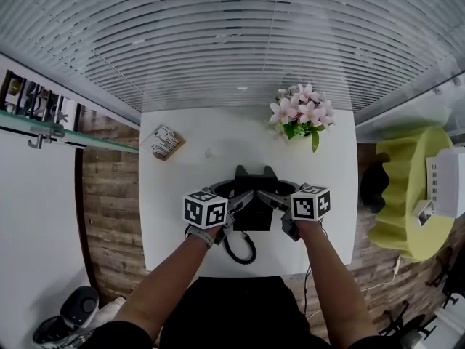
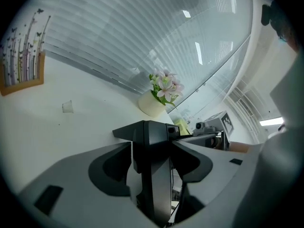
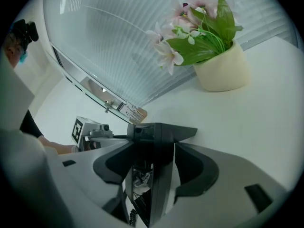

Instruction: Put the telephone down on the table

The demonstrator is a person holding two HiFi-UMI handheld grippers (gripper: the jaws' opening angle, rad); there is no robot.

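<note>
The left gripper and the right gripper each pinch one side of the black angular plastic telephone, jaws pressed against its body. It sits between them over the middle of the white rectangular worktop, with its coiled black cord trailing toward the person. A cream pot of pink flowers stands beyond.

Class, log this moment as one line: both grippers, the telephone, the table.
left gripper: shut on telephone | right gripper: shut on telephone | telephone: over white table, contact unclear | cord: coiled near table's near edge
</note>
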